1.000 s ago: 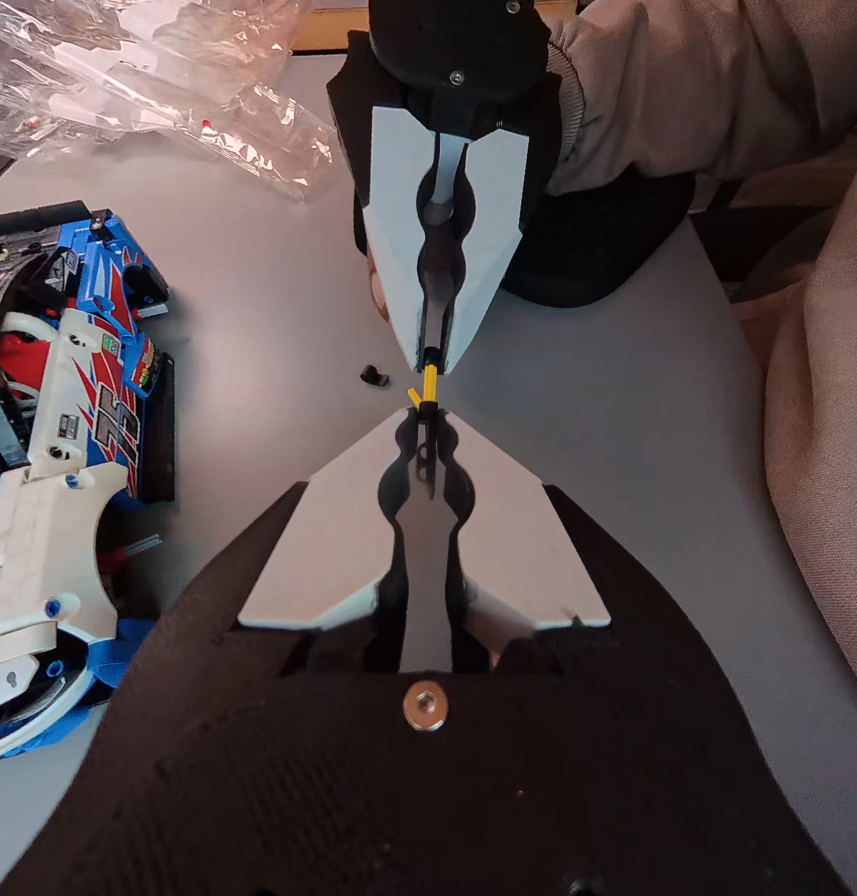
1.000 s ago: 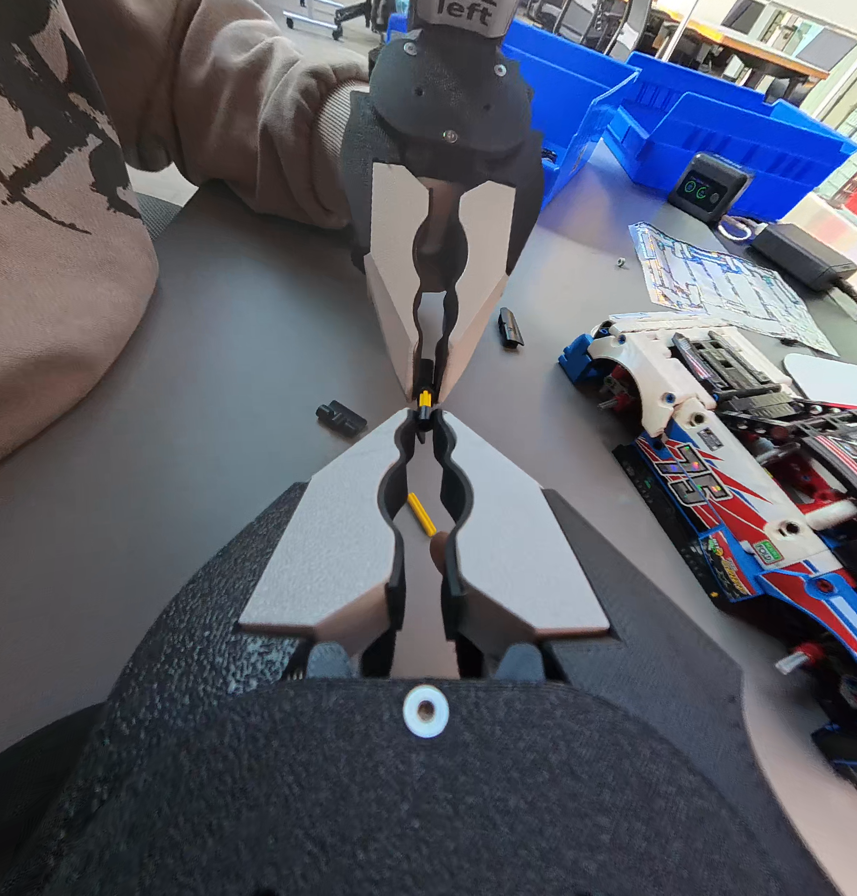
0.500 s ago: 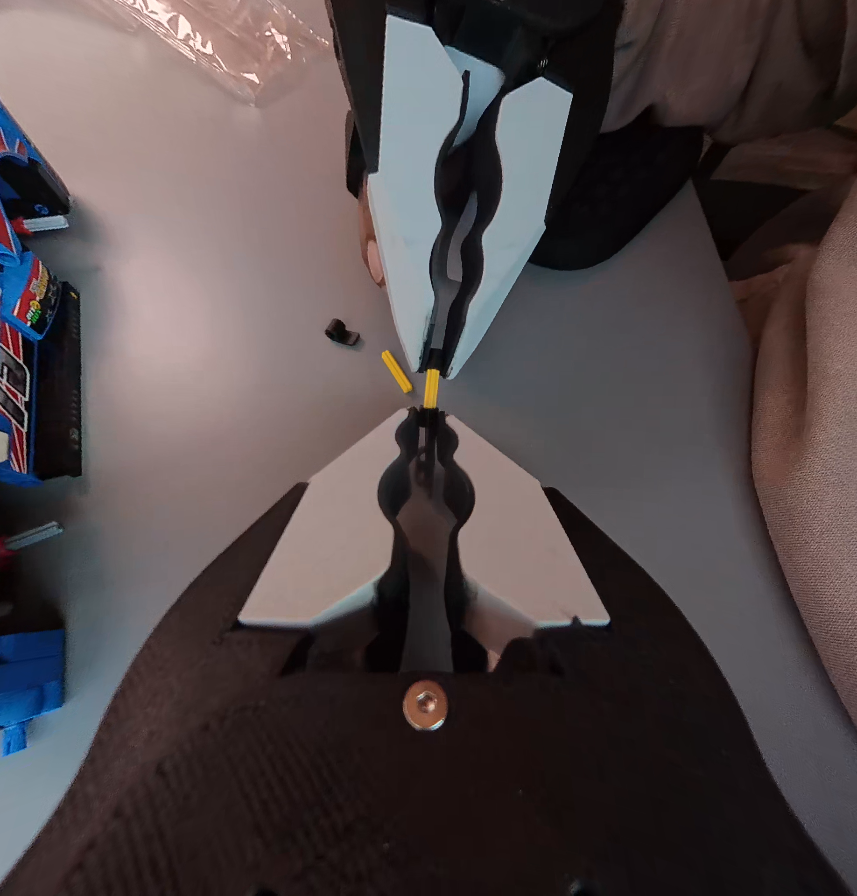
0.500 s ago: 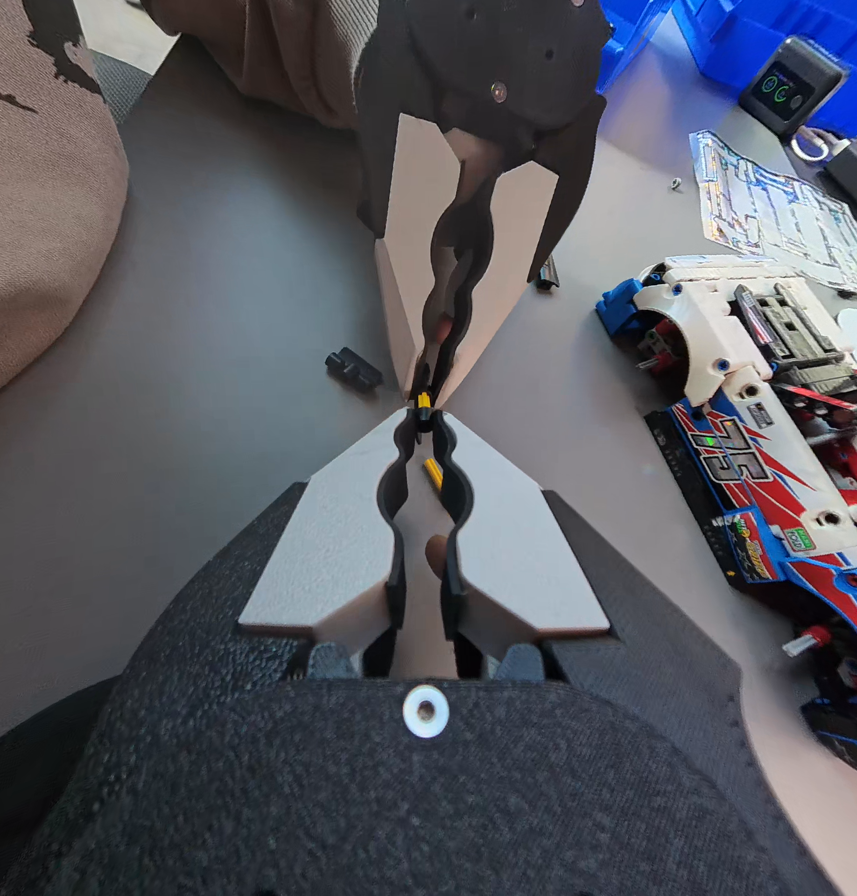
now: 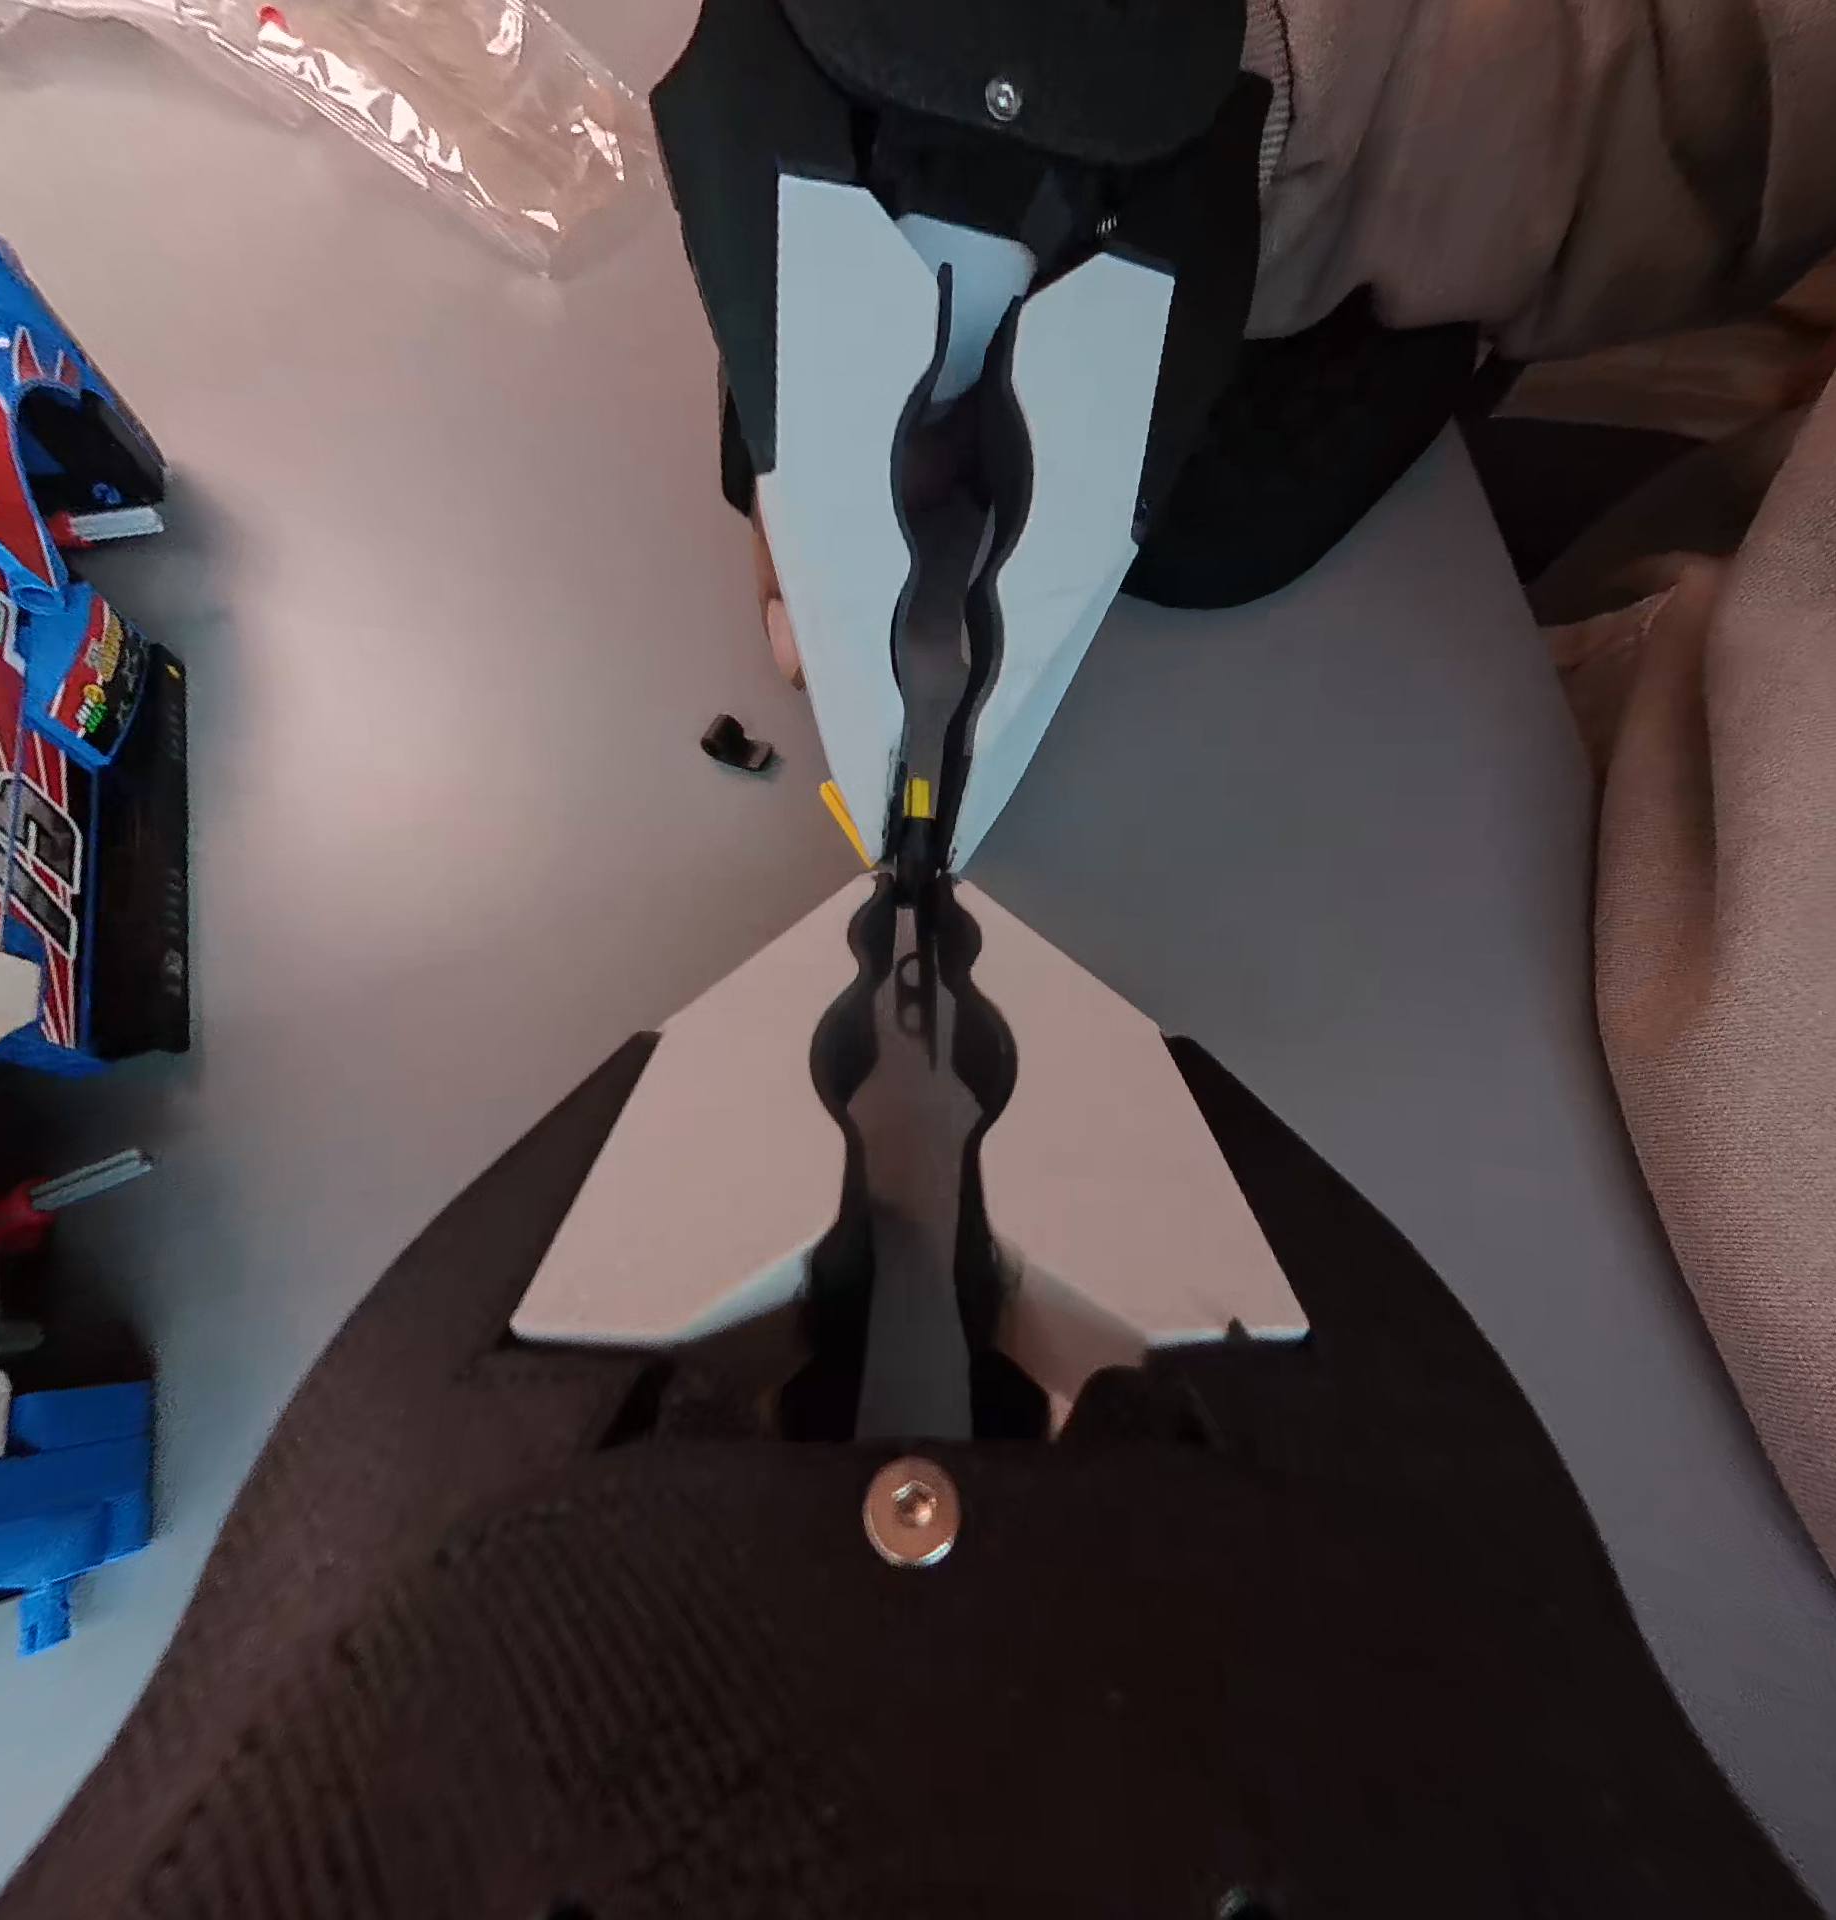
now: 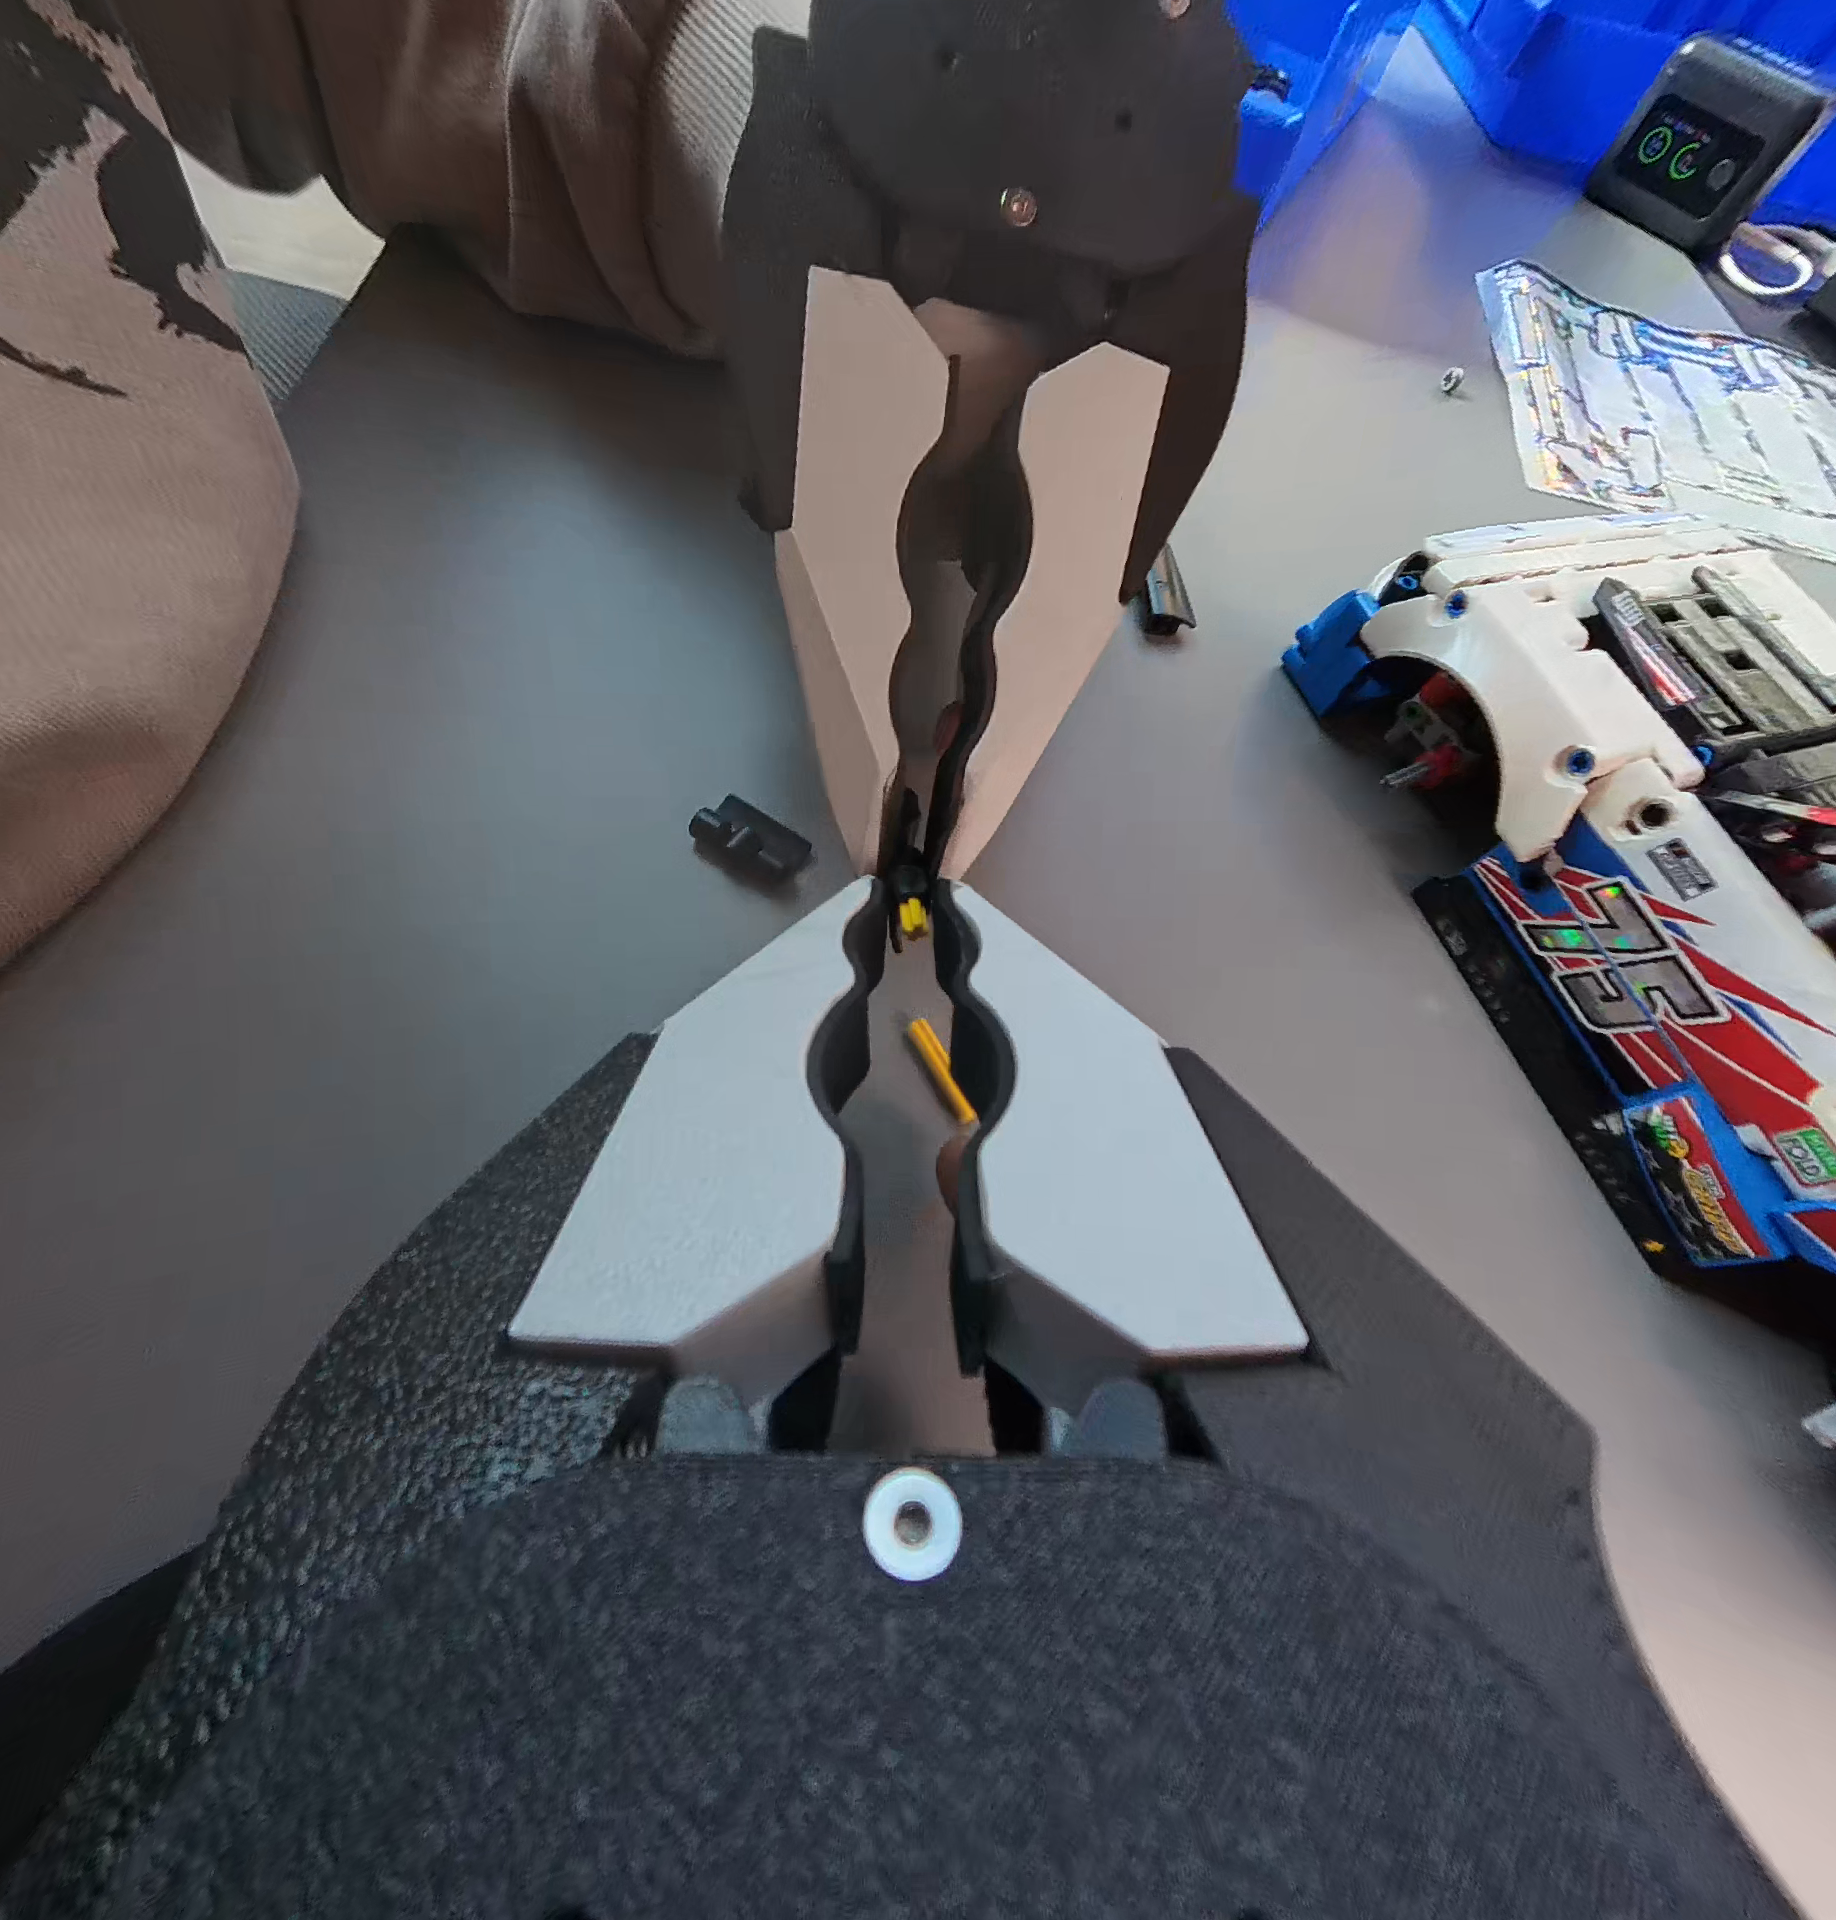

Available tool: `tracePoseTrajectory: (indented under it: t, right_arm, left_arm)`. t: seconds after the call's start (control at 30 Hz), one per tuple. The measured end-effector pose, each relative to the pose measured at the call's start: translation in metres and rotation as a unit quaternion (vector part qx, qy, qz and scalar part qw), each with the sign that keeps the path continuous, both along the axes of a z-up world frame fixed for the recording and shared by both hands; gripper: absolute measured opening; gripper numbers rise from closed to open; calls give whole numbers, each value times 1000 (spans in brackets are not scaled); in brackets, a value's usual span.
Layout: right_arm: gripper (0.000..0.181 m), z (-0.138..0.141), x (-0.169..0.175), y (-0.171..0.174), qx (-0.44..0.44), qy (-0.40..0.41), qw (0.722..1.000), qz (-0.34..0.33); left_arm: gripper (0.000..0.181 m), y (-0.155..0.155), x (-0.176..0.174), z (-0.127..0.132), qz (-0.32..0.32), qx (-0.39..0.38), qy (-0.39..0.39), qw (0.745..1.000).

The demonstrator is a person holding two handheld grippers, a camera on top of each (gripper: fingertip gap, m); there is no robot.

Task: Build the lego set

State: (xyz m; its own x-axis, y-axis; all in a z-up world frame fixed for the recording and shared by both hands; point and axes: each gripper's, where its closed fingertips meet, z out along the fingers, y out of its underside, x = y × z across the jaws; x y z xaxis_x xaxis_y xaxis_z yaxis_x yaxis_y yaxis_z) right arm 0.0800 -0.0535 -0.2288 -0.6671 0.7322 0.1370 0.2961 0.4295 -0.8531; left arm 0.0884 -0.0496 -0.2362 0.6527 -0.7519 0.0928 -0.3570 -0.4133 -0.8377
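Mating tip-to-tip: my left gripper (image 5: 912,883) clamps black connector (image 5: 912,961), right gripper (image 6: 909,883) pinches yellow axle (image 6: 911,916) for insertion

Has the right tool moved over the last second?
Yes. The right tool was level with the loose black piece; now it is past it, nearly touching the left tool.

Your left wrist camera looks down steeply along its own fingers at the table (image 5: 1257,831), close in — car (image 5: 52,748) at its left edge. Your right wrist camera faces the opposite way, shallower, with the car (image 6: 1620,883) on its right. Both share the tip-to-tip meeting point and the loose yellow axle (image 6: 940,1070).
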Motion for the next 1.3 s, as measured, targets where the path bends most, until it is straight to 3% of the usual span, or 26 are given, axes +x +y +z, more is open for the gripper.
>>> tracePoseTrajectory:
  t: [0.03, 0.2, 0.33, 0.53, 0.67, 0.8, 1.07, 1.3]
  right_arm:
    - [8, 3, -1, 2, -5, 5, 1000, -5]
    - [10, 16, -2, 5, -4, 50, 999, -12]
    - [12, 21, -4, 4, 0, 69, 997, -16]
    - [34, 42, -12, 10, 20, 139, 989, -51]
    - [46, 45, -20, 16, 56, 160, 982, -83]
    - [47, 45, -27, 14, 76, 173, 977, -103]
    - [33, 50, -28, 20, 83, 188, 971, -122]
    - [22, 46, -27, 22, 88, 182, 972, -121]
  left_arm:
    - [5, 0, -1, 2, 2, -7, -15, 1000]
    - [5, 0, -6, 10, 19, -43, -87, 995]
    - [5, 0, -4, 23, 23, -88, -189, 978]
    - [5, 10, -11, 51, 52, -163, -391, 904]
    - [4, 17, -19, 58, 72, -185, -465, 863]
    - [5, 20, -19, 60, 78, -188, -481, 853]
    - [5, 20, -17, 64, 79, -189, -503, 840]
    - [7, 19, -18, 59, 85, -174, -467, 863]
